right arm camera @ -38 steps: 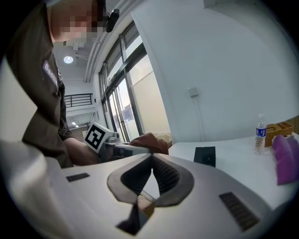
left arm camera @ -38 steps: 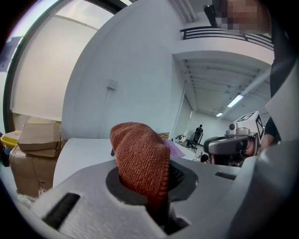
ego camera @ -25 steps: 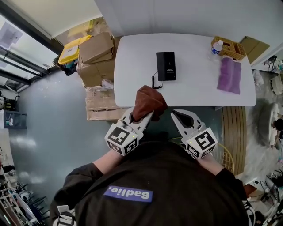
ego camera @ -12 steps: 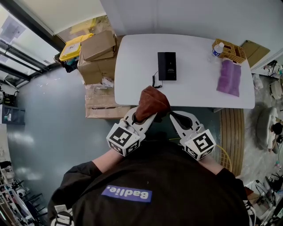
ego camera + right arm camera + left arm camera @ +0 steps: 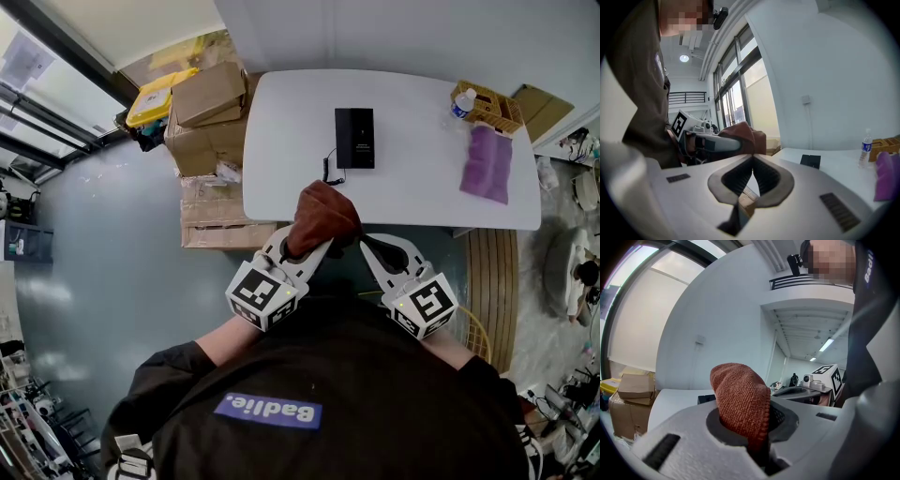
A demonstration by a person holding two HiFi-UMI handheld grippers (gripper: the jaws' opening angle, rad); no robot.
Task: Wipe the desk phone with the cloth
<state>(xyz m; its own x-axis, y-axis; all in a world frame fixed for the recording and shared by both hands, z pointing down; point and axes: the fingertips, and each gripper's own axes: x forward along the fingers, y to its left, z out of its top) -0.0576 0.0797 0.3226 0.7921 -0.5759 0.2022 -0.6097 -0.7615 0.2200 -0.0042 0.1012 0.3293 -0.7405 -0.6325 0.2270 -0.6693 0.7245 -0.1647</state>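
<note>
The black desk phone [image 5: 354,138] lies flat near the middle of the white table [image 5: 412,192], with its coiled cord [image 5: 328,173] trailing toward the front edge. My left gripper [image 5: 314,239] is shut on a rust-brown cloth [image 5: 322,214], which bulges over the table's front edge, short of the phone. In the left gripper view the cloth [image 5: 740,399] fills the jaws and the phone [image 5: 705,399] shows behind it. My right gripper [image 5: 364,242] hangs beside it, shut with nothing in it; its jaws [image 5: 752,158] meet at the tips, with the phone [image 5: 810,161] beyond.
A purple cloth [image 5: 487,161], a wicker basket [image 5: 486,105] and a water bottle [image 5: 459,101] sit at the table's right end. Cardboard boxes [image 5: 206,108] and a yellow bin [image 5: 155,98] stand on the floor left of the table.
Both grippers and the cloth have edged slightly forward toward the table's front edge over the last second. The phone has not moved.
</note>
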